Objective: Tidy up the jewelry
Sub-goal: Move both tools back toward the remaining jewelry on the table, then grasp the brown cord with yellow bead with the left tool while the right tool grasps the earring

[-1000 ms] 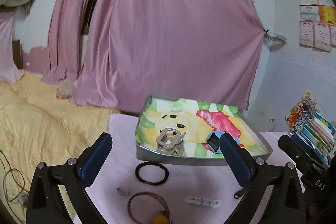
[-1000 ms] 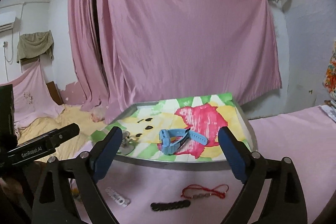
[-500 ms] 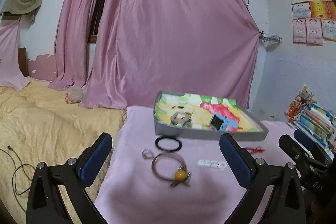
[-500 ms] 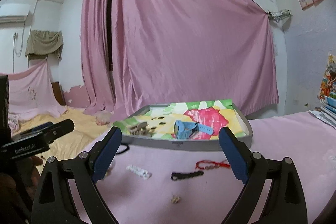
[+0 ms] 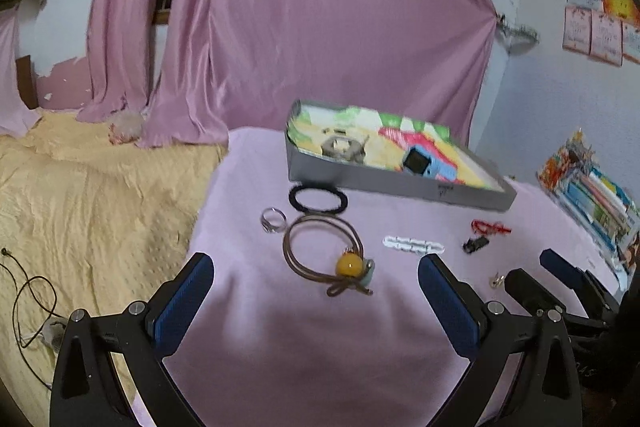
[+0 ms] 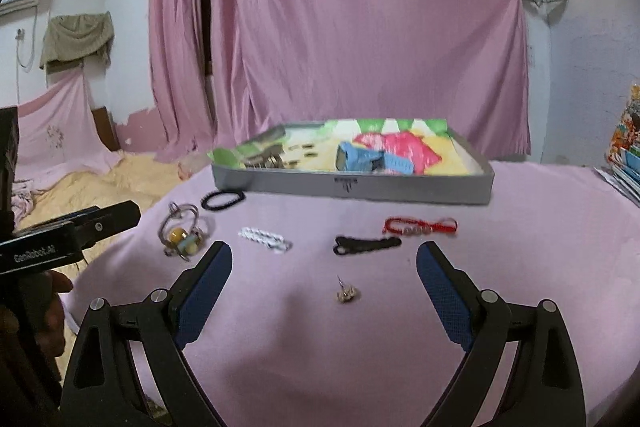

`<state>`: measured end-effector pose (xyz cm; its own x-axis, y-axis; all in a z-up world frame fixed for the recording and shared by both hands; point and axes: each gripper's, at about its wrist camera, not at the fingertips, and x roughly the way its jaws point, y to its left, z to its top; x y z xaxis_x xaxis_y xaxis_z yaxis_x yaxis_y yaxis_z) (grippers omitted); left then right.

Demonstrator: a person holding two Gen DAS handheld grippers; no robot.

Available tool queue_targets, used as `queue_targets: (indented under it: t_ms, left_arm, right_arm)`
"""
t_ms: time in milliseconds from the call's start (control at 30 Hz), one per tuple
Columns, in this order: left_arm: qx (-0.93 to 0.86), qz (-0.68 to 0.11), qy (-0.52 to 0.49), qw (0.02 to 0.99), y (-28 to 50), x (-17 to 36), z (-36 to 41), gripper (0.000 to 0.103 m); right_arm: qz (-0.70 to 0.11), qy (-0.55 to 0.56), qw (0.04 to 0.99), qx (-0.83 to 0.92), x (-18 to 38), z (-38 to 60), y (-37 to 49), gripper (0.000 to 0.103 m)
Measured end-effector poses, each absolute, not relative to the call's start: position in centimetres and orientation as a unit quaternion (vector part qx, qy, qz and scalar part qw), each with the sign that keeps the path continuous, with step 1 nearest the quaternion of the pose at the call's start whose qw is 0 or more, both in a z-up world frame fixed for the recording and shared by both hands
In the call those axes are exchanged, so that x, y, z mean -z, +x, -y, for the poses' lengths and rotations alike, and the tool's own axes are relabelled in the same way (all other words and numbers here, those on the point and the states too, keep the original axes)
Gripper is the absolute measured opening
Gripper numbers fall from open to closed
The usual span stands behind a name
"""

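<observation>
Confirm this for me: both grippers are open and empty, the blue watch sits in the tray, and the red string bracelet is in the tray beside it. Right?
Not quite. The red string bracelet lies on the pink cloth in front of the tray, not in it, as the right wrist view shows. The rest holds: the blue watch sits in the tray, and the left gripper and right gripper are open and empty.

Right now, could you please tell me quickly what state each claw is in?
Left claw: open, holding nothing, above the pink cloth.
Right claw: open, holding nothing, above the same cloth.
</observation>
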<state>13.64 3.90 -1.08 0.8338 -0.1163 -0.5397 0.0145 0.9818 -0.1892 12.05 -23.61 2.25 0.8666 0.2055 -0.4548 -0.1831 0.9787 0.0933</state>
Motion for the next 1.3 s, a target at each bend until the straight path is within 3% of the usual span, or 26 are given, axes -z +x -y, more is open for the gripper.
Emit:
queue_targets:
  t_ms: [133, 200, 333, 500, 600, 733, 933, 1000, 1300]
  left_arm:
    - [0.034, -0.313, -0.08, 0.946, 14.8, 1.7, -3.5, 0.103]
    - [0.036, -0.326, -0.084, 0.941, 15.4, 2.0, -3.4, 0.101]
    - [0.039, -0.352, -0.086, 0.931, 16.4, 2.6, -3.1, 0.086]
    - [0.039, -0.365, -0.072, 0.928, 16.8, 2.9, -2.5, 0.072]
    - [0.043, -0.368, -0.067, 0.927, 16.9, 2.8, -2.2, 0.064]
    - [0.049, -0.371, -0.061, 0.926, 16.8, 2.7, -1.7, 0.049]
    - [0.055, -0.372, -0.064, 0.924, 16.5, 2.7, -1.5, 0.025]
    - [0.054, -0.374, -0.064, 0.924, 16.5, 2.7, -1.6, 0.024]
    - [0.059, -0.355, -0.088, 0.929, 15.6, 1.5, -1.9, 0.023]
  right_arm:
    - [-0.264, 0.022, 0.959, -0.098, -1.3, 23.2, 13.0, 0.084]
    - [-0.275, 0.02, 0.956, -0.096, -1.0, 22.9, 13.4, 0.069]
    - [-0.293, 0.023, 0.952, -0.086, -0.4, 22.8, 14.1, 0.066]
    - [-0.312, 0.032, 0.946, -0.083, 0.2, 22.8, 14.7, 0.047]
    - [-0.321, 0.034, 0.943, -0.081, 0.4, 22.7, 15.0, 0.043]
    - [-0.329, 0.038, 0.94, -0.081, 0.7, 22.7, 15.2, 0.036]
    - [-0.328, 0.034, 0.941, -0.081, 0.8, 22.5, 15.2, 0.017]
    - [-0.328, 0.033, 0.941, -0.082, 0.8, 22.4, 15.1, 0.011]
    - [-0.314, 0.027, 0.943, -0.107, 0.3, 21.9, 14.5, 0.01]
